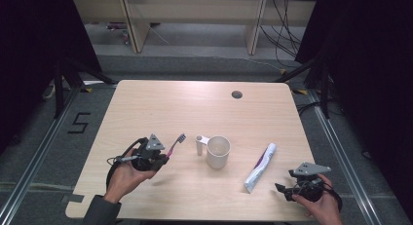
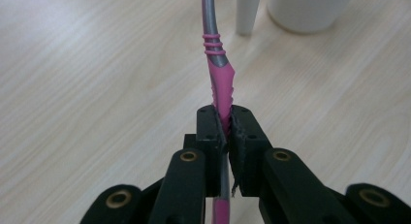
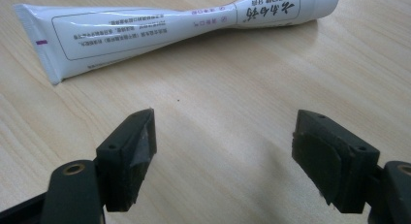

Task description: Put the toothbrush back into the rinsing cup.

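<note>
A: What's cut off or unclear?

B: In the left gripper view the toothbrush [image 2: 219,83] runs out of the top edge, so its bristles aren't seen there; the cup [image 2: 310,8] and the short white tube-like piece [image 2: 248,10] beside it are cropped too. The text on the toothpaste tube [image 3: 179,25] is too small to read.

A: Hand poses?

B: Left hand [image 1: 125,178] comes in from the bottom left, left gripper [image 1: 163,159] raised off the table [image 1: 160,103], aimed up and right toward the cup. Right hand [image 1: 324,205] sits low at the bottom right corner, right gripper [image 1: 281,188] pointing left, near the flat end of the tube.

A: Jaws?

B: Left: nearly together, clamped on the pink part of the toothbrush handle. Handle sticks out ahead of the fingertips, brush head up, cup just beyond it. Right: wide apart, nothing between the pads [image 3: 140,151], bare table under them. Toothpaste tube lies flat just ahead of those fingertips, not touching.
</note>
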The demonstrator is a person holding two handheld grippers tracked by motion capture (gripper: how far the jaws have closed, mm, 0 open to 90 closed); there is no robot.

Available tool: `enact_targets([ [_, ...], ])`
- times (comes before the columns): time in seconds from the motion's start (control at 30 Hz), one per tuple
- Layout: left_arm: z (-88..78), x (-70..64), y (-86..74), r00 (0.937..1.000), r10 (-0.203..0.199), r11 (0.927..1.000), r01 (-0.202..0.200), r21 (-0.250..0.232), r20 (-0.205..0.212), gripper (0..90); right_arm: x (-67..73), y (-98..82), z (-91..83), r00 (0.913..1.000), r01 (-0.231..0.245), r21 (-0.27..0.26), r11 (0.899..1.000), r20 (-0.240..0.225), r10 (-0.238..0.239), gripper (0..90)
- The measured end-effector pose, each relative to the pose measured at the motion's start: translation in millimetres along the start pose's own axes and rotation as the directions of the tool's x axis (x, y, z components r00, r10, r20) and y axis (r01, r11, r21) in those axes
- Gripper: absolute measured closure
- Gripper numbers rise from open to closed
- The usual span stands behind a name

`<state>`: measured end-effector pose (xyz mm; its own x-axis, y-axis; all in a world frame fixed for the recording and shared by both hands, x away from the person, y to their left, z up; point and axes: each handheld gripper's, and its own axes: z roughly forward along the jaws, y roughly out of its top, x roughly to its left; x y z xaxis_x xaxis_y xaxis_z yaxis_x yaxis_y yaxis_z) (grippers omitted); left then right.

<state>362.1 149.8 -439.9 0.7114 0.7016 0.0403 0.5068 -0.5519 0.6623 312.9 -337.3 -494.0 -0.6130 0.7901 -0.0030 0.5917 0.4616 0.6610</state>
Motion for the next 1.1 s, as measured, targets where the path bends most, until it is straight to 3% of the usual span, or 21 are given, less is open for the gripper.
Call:
enact_targets([
  [0.13,0.3,0.7,1.5,1.0,0.001,0.9991,-0.002,-0.042,-0.008,82.7,1.0,-0.1,0.1,0.9999,-0.016,0.008,1.0,-0.004,0.016,24.7],
  [0.23,1.4,0.5,3.9,0.999,-0.032,0.9914,0.028,-0.128,-0.031,82.7,1.9,-0.1,-0.2,0.9996,-0.028,0.013,1.0,-0.005,0.028,24.7],
  [0.3,1.9,2.0,4.2,0.9984,-0.011,0.9927,0.004,-0.12,-0.055,82.7,2.2,-0.2,-0.1,0.9995,-0.03,0.019,0.999,-0.006,0.03,24.7],
  [0.37,2.4,2.4,3.9,0.9977,-0.033,0.9863,0.022,-0.164,-0.059,82.7,2.1,-0.3,-0.2,0.9996,-0.029,0.018,0.999,-0.006,0.029,24.7],
  [0.4,1.8,3.6,3.9,0.9976,-0.027,0.9864,0.017,-0.163,-0.063,82.7,-0.2,0.2,-0.2,0.9999,-0.009,0.015,1.0,-0.006,0.009,24.7],
  [0.5,1.6,4.9,3.9,0.9977,-0.037,0.9808,0.025,-0.193,-0.057,82.7,-0.1,0.2,0.0,0.9999,-0.014,0.013,1.0,-0.005,0.014,24.7],
  [0.53,3.1,4.5,4.3,0.9966,-0.059,0.9744,0.046,-0.22,-0.057,82.7,0.0,0.3,-0.1,0.9999,-0.014,0.013,1.0,-0.005,0.014,24.7],
  [0.63,4.5,5.2,5.1,0.9966,-0.062,0.969,0.047,-0.242,-0.055,82.7,0.1,0.5,-0.1,0.9999,-0.014,0.014,1.0,-0.003,0.014,24.7],
  [0.67,4.5,4.7,6.1,0.996,-0.073,0.9637,0.057,-0.261,-0.051,82.7,0.1,0.5,-0.1,0.9999,-0.014,0.014,1.0,-0.003,0.014,24.7],
  [0.7,5.3,3.5,8.1,0.9943,-0.097,0.9529,0.08,-0.293,-0.044,82.7,0.0,0.4,-0.1,0.9999,-0.017,0.011,1.0,-0.005,0.017,24.7],
  [0.8,4.5,3.2,12.2,0.9927,-0.114,0.9428,0.096,-0.319,-0.038,82.7,1.3,-0.1,-0.1,0.9996,-0.03,0.006,1.0,-0.002,0.03,24.7],
  [1.0,2.8,4.1,20.5,0.9902,-0.14,0.9056,0.125,-0.405,-0.007,82.7,0.5,0.1,-0.3,0.9998,-0.022,0.006,1.0,-0.004,0.022,24.7],
  [1.03,2.8,4.1,20.5,0.9902,-0.14,0.9056,0.125,-0.405,-0.007,82.7,0.5,0.1,-0.3,0.9998,-0.022,0.006,1.0,-0.004,0.022,24.7],
  [1.07,4.0,3.3,23.3,0.9911,-0.133,0.8957,0.122,-0.428,0.004,82.7,-0.6,0.3,-0.4,0.9998,-0.017,0.008,1.0,-0.004,0.017,24.7],
  [1.1,3.9,3.1,24.1,0.9918,-0.128,0.8973,0.116,-0.426,0.001,82.7,1.4,-0.2,-0.3,0.9993,-0.037,0.007,0.999,-0.004,0.037,24.7],
])
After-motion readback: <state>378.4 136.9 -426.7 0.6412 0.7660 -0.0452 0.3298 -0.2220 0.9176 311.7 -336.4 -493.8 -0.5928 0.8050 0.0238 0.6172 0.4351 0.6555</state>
